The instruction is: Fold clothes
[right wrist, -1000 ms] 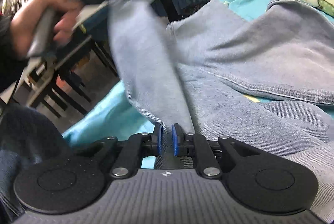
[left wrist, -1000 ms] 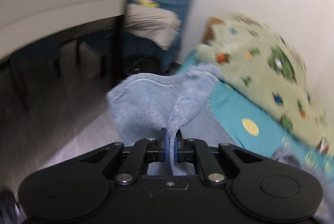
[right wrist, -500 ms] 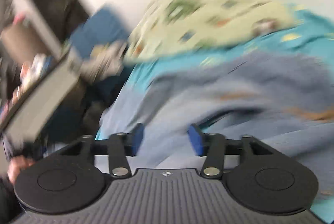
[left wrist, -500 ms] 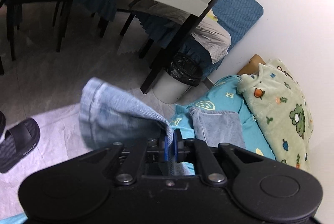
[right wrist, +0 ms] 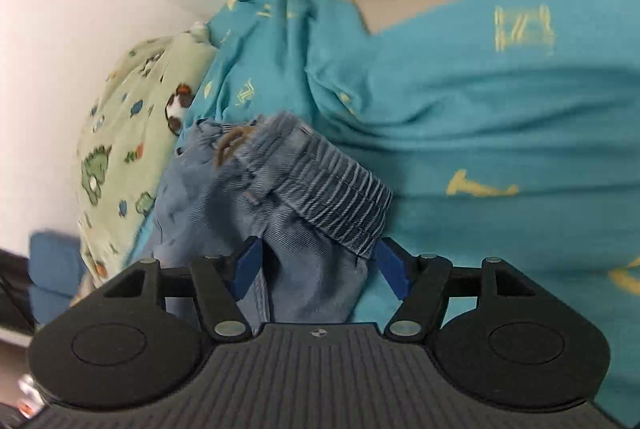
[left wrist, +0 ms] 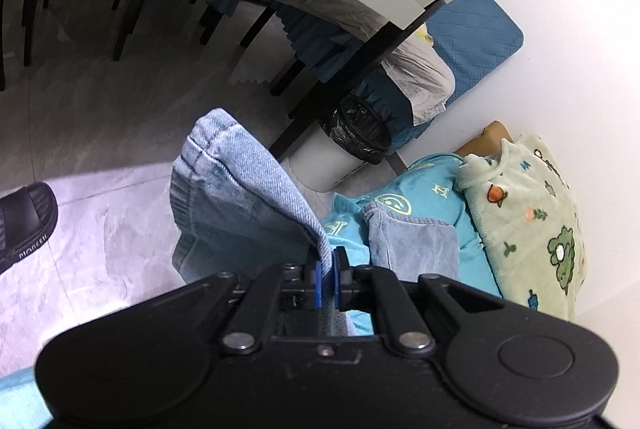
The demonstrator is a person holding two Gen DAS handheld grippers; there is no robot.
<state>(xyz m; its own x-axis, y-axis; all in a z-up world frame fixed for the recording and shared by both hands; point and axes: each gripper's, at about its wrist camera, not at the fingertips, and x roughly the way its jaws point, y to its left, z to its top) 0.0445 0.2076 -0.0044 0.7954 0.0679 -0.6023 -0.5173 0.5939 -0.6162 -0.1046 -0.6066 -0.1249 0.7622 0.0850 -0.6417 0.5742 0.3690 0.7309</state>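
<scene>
While your left gripper [left wrist: 327, 279] pinches the jeans' hem [left wrist: 240, 189] out over the floor [left wrist: 100, 197], that thin bite could slip. Your right gripper [right wrist: 318, 267] gapes empty around the elastic waistband [right wrist: 332, 185] on the teal bedsheet [right wrist: 500, 117]; closing there may grab bunched layers.

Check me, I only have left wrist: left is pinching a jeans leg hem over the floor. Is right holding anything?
Observer: No. The right gripper is open, its blue pads spread either side of the denim.
Operator: Which part of the jeans is it at?
Observer: The elastic waistband, bunched on the teal bedsheet.
Operator: Anything else there?
Observer: A brown drawstring at the waistband's far end, beside the green dinosaur blanket.
</scene>
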